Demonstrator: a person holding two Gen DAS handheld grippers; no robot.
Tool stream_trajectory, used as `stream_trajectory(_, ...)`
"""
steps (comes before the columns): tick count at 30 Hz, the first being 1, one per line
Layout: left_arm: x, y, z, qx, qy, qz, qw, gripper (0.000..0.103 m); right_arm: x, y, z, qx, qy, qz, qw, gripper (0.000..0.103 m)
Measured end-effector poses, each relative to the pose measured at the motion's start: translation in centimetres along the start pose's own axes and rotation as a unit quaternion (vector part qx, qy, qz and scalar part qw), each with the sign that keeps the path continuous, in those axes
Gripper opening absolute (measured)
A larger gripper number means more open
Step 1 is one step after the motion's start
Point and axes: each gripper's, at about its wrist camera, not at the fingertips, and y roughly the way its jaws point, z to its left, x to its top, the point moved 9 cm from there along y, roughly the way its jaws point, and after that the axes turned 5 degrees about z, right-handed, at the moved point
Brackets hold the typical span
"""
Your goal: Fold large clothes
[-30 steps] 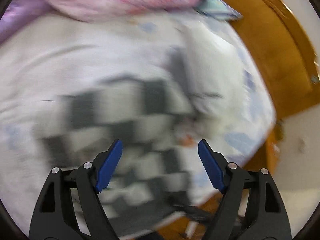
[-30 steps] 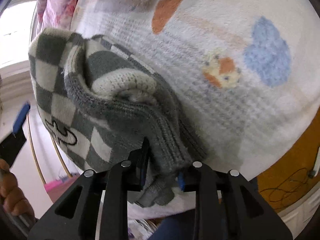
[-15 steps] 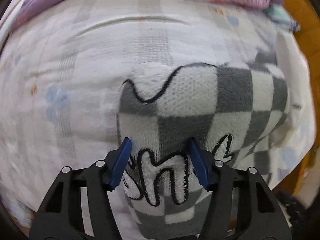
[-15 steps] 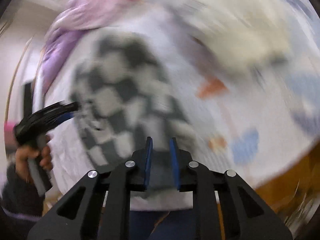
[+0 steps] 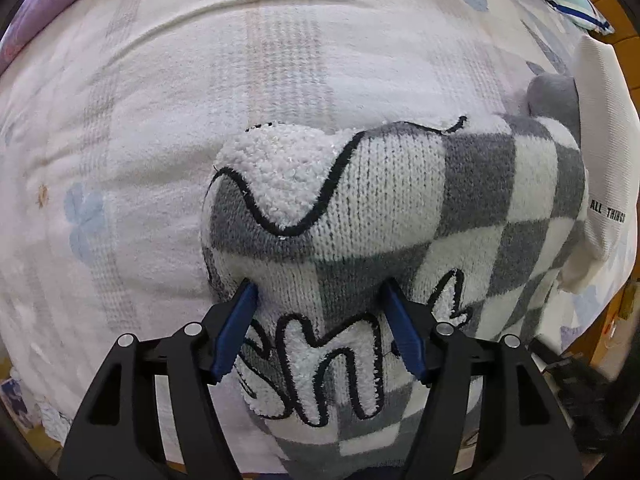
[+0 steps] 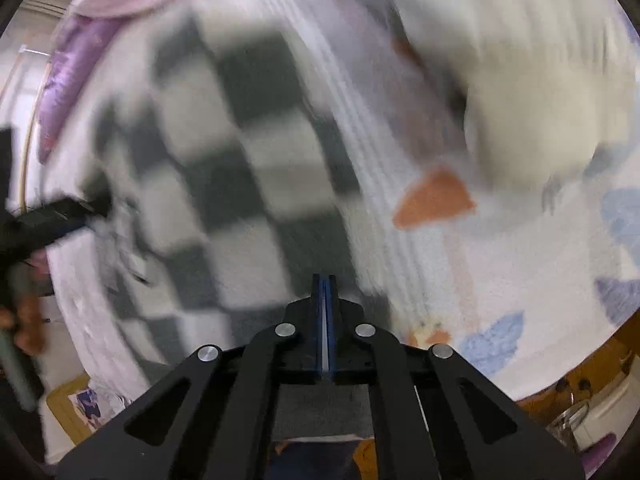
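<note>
While the white blanket (image 5: 280, 80) is spread across the bed, the checkered sweater (image 5: 400, 208) is bunched at its 6 o'clock edge. The left gripper (image 5: 318, 294) is spread around a fold; the right gripper (image 6: 324, 280) is pressed together, empty.

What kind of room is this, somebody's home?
Most likely a bedroom at home. A checked grey and white sweater lies on a bed covered by a white blanket with a flower pattern, purple bedding is bunched at its far edge, and a wooden floor shows beside it.
</note>
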Motion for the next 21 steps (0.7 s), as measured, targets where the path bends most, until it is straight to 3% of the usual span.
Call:
stream_trajectory(4,0.1,-0.1,0.2,-0.005,0.0,-0.004,1.0,0.065,4.4,-2.2,5.4,0.018,-0.065,-0.056,0.996,0.002)
stream_trajectory(7,-0.1,-0.2,0.2,-0.005,0.0,-0.005,1.0,0.065,7.5,-0.4,8.4,0.005,-0.097,-0.062,0.993,0.002)
stream_trajectory(10,0.0,-0.1,0.2,-0.008,0.002,-0.003,1.0,0.066,9.3,3.5,6.5,-0.029,-0.084,-0.032,0.996,0.0)
stream_trajectory(11,0.1,-0.2,0.1,-0.013,0.001,-0.003,0.9999,0.067,9.6,4.2,5.3,-0.022,-0.072,-0.026,0.997,0.0)
stream_trajectory(14,0.5,-0.6,-0.7,-0.068,-0.002,-0.011,0.9976,0.081,9.6,5.8,3.0,-0.04,-0.088,-0.013,0.995,0.0)
stream_trajectory(17,0.8,-2.9,-0.1,-0.152,-0.051,-0.024,0.9867,0.08,9.8,6.0,2.5,-0.048,-0.108,-0.003,0.993,0.0)
stream_trajectory(19,1.1,-4.5,1.3,-0.19,-0.083,-0.041,0.9773,0.069,10.2,6.1,2.5,-0.041,-0.103,0.003,0.994,0.0)
stream_trajectory(21,1.6,-5.1,2.9,-0.178,-0.102,-0.051,0.9774,0.068,10.2,6.0,2.4,-0.043,-0.102,0.001,0.994,0.0)
